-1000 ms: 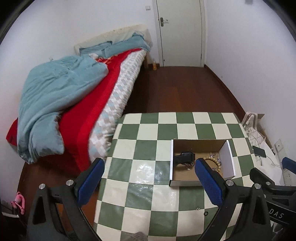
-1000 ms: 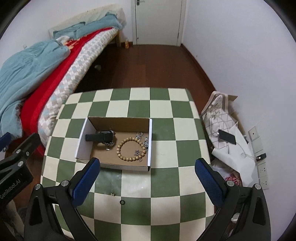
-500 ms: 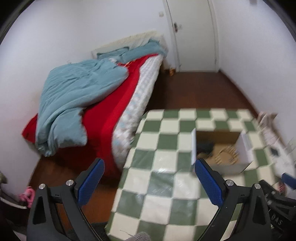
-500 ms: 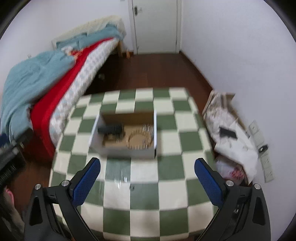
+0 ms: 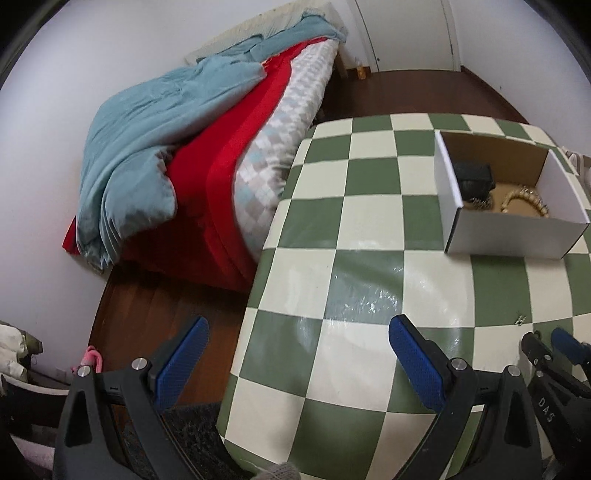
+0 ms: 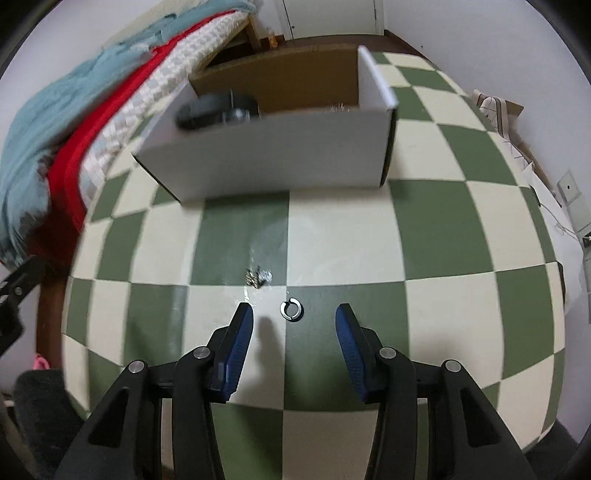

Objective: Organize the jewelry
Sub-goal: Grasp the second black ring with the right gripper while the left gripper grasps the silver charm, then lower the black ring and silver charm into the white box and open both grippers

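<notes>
So right up close, the right gripper (image 6: pixel 293 334) is hanging low over the checkered table (image 6: pixel 443 236), its blue fingers (image 6: pixel 240 339) closing in with nothing pinched between them yet. A small open metal ring (image 6: pixel 291 309) is lying on a dark green square just past the fingertips, roughly centred in the gap but not touching either pad. A bit farther and slightly left, a tiny cluster of gold and silver bits (image 6: pixel 258 277) is sitting on the table, maybe earrings, too small to tell.

The left gripper (image 5: pixel 295 354) is hovering at the table's near left edge with its jaws spread wide and empty, one finger hanging over the wooden floor (image 5: pixel 147 306).

Farther on, the white cardboard box (image 5: pixel 506 232) is sitting on the table, and inside it a wooden bead bracelet (image 5: pixel 524 201) is lying next to a black item (image 5: pixel 474 179) with some chain stuff near it.

Way out to the left, the bed (image 5: pixel 266 122) is carrying a red cover and a rumpled blue blanket (image 5: pixel 155 122), and a white door (image 5: pixel 406 33) is standing in the far wall.
</notes>
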Tool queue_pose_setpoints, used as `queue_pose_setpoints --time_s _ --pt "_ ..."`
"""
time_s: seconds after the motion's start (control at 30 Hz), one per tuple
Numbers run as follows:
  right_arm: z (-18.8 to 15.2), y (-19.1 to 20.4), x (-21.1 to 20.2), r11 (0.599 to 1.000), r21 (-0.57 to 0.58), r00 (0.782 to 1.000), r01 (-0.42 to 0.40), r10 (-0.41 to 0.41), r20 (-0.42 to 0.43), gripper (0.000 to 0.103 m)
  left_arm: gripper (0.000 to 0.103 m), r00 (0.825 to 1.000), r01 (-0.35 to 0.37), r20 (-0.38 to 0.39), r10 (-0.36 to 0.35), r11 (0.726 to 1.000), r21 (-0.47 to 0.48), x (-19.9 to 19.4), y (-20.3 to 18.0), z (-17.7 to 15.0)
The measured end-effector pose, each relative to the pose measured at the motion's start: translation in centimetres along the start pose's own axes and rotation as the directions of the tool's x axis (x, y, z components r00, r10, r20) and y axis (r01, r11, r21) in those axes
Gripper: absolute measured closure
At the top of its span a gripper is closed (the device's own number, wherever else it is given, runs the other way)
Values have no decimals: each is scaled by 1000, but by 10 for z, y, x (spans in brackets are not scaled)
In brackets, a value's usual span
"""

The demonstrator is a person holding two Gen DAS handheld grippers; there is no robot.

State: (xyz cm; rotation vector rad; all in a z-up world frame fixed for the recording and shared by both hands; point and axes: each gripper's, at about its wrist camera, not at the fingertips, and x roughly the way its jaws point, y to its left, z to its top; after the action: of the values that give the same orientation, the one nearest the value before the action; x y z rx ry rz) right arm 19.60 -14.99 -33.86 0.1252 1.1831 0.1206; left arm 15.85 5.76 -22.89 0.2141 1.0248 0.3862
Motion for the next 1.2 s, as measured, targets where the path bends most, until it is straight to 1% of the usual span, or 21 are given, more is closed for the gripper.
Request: queue_pose_setpoints --time_s 0.03,0.07,0.1,0.13,0.27,0.3,0.4,0.5,0.57,0.63,0.77,0.83,0.87,0.9,0.93,0.97,1.0,1.03,1.07,1.13,1.2 --pt "-1 4 -1 1000 -25 999 18 -17 31 55 3 1000 2 -5 -2 1000 0 2 -1 -1" --pt "-2 8 1 998 -45 999 38 -37 38 56 3 1000 5 -13 -5 1000 -1 5 -2 -1" --pt "-3 11 2 996 -64 997 62 -59 48 69 3 1000 7 -18 -7 1000 0 7 -4 -1" --pt "-3 14 3 993 -83 995 86 -81 57 89 3 1000 9 -24 -9 1000 4 9 -6 -1" --pt "-7 14 2 987 -115 992 109 -101 74 90 3 999 30 -31 -29 999 26 11 -21 -2" --pt "-9 10 1 988 -107 992 109 -102 76 90 3 999 36 -32 -35 999 33 11 -26 -1" --pt "-12 -12 -7 995 -30 992 95 -93 85 90 3 998 63 -30 -61 996 56 8 -43 -1" --pt "-10 -37 -22 995 40 991 86 -90 102 90 3 992 119 -43 -116 989 85 6 -67 0" --pt "-9 -53 -31 993 77 989 91 -99 112 90 3 984 176 -60 -170 979 102 5 -82 0" --pt "-5 -67 -36 989 114 987 93 -106 118 90 3 968 244 -90 -234 962 123 6 -103 1" --pt "-5 -87 -40 981 166 987 95 -115 115 90 5 942 323 -146 -302 935 148 16 -134 0" --pt "-4 -94 -39 979 183 987 95 -116 112 90 17 931 351 -166 -326 924 153 21 -145 -1" --pt "-5 -97 -39 978 187 987 96 -118 111 90 29 927 359 -176 -331 921 154 23 -148 -2" --pt "-5 -99 -39 977 191 987 96 -119 111 90 35 920 375 -177 -349 915 148 24 -149 -3" --pt "-6 -100 -38 976 196 987 96 -119 110 90 39 917 386 -165 -363 912 138 22 -149 -2" --pt "-6 -101 -38 975 199 987 97 -120 109 90 48 912 400 -161 -379 906 135 22 -149 -2" --pt "-6 -103 -37 974 203 987 98 -122 108 90 67 903 420 -156 -399 898 129 20 -149 -1" --pt "-6 -103 -36 974 206 987 97 -122 108 90 76 898 433 -153 -413 893 125 19 -148 -1" --pt "-6 -104 -36 973 209 987 96 -120 108 90 86 896 437 -152 -418 891 124 17 -149 -1" --pt "-5 -105 -34 973 210 987 98 -122 104 90 95 897 435 -148 -417 891 130 16 -151 0" --pt "-4 -104 -33 972 212 987 97 -121 104 90 97 897 435 -145 -417 892 128 15 -153 -1"
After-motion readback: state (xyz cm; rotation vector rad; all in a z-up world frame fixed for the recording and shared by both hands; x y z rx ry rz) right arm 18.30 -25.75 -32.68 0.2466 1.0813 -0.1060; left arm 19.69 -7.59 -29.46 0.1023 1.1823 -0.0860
